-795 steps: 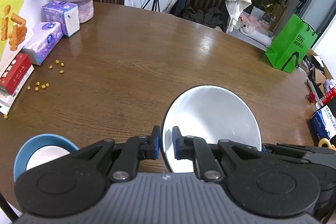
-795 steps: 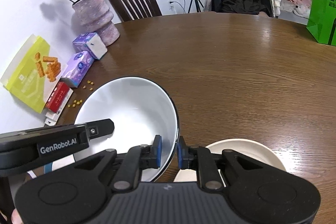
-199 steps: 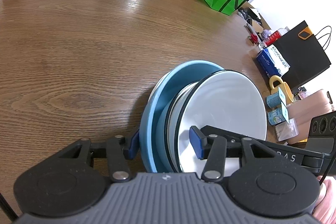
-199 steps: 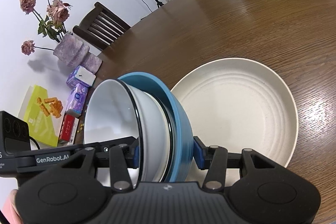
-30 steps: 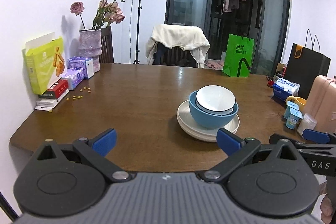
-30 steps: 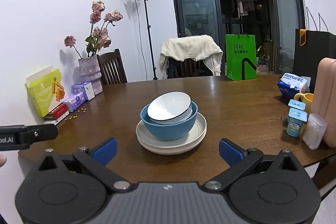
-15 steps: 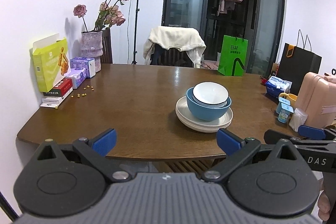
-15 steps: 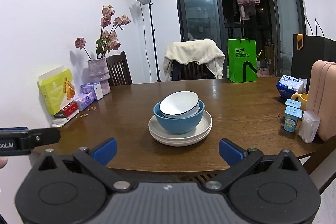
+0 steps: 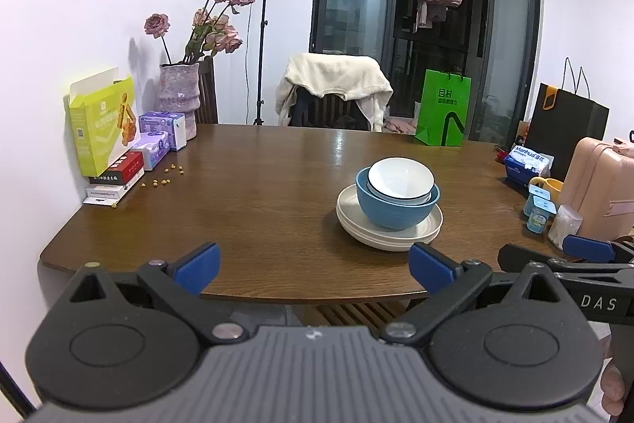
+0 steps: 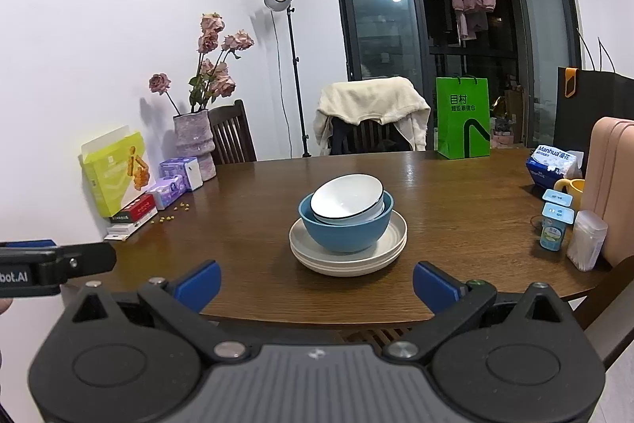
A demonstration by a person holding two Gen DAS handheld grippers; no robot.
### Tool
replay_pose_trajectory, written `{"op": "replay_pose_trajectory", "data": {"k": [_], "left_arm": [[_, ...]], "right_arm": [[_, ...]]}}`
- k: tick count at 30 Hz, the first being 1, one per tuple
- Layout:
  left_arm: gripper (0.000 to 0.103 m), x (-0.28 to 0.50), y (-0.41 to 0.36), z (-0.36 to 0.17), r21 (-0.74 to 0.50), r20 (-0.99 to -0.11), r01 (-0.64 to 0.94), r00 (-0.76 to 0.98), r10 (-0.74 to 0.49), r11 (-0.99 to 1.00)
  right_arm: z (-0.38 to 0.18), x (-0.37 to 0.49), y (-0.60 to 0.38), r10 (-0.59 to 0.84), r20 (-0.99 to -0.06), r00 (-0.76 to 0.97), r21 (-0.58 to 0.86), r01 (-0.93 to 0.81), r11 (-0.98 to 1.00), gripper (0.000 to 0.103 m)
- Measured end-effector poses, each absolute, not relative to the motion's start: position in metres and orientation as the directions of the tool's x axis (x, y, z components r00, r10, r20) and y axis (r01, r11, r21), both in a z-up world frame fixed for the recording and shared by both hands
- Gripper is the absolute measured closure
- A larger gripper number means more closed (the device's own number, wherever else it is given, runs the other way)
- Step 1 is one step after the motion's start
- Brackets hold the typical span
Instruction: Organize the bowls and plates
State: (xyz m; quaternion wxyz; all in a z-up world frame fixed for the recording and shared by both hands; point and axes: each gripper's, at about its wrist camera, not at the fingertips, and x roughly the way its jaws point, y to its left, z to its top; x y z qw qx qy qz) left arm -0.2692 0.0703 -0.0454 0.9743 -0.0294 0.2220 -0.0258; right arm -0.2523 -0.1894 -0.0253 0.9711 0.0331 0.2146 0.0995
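Bowls nested: white bowl tilted inside blue bowl, sitting on stacked plates mid table. Left tongs and right tongs both spread wide, empty, held back off the near table edge.

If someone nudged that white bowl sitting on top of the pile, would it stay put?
Probably not firmly. The white bowl sits tilted inside the blue bowl, so it may rock or slide. It looks glossy and hard, so likely slippery and breakable.
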Motion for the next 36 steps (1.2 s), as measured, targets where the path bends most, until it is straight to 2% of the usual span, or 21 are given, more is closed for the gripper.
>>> {"op": "replay_pose_trajectory", "data": {"k": [36], "left_arm": [[0.0, -0.2703, 0.0697, -0.0409, -0.068, -0.434, 0.027, 0.899, -0.054, 0.997]], "right_arm": [[-0.022, -0.2453, -0.1892, 0.231, -0.412, 0.882, 0.112, -0.202, 0.973, 0.0]]}}
